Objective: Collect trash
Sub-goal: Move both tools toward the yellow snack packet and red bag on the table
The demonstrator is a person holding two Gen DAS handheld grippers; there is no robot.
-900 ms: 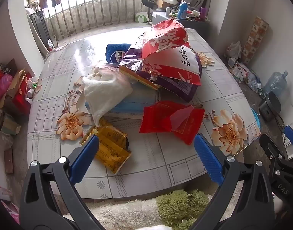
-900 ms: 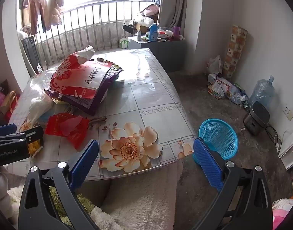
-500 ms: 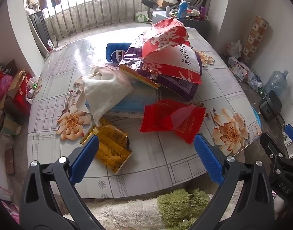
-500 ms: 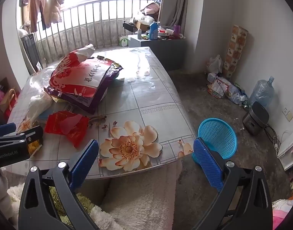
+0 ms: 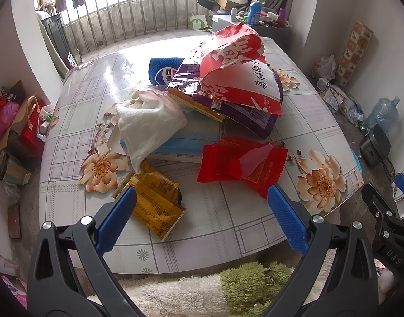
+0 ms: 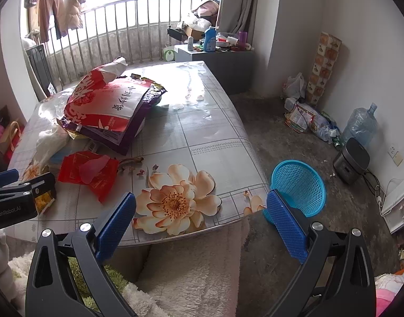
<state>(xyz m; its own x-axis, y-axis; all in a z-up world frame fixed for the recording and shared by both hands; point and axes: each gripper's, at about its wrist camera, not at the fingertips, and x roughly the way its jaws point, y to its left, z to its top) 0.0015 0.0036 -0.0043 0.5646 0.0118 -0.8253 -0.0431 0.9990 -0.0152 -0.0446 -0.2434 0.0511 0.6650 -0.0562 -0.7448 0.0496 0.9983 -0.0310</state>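
Since the earlier frames, little has shifted: both views have crept slightly toward the table, and the litter lies where it lay.

Left gripper point(image 5: 202, 216): jaws spread wide, nothing between the pads, held above the near table edge. Its left fingertip point(image 5: 117, 219) overlaps the yellow wrapper point(image 5: 157, 206) in view; contact cannot be confirmed. At 1 o'clock from the gripper lies the red wrapper point(image 5: 241, 165), flat on the table point(image 5: 254, 224). At 11 o'clock a white cloth bag point(image 5: 149, 126) rests on a pale blue box point(image 5: 191, 142). At 12 o'clock, farther back, a red-and-white snack bag point(image 5: 236, 71) sits on a purple bag point(image 5: 254, 119), with a blue can point(image 5: 162, 70) behind them.

Right gripper point(image 6: 202, 216): jaws likewise spread wide and empty, held over the near right corner of the table. The blue mesh basket point(image 6: 299, 185) stands on the floor at 2 o'clock, just beyond the right fingertip point(image 6: 283, 219). The red wrapper appears at 10 o'clock.
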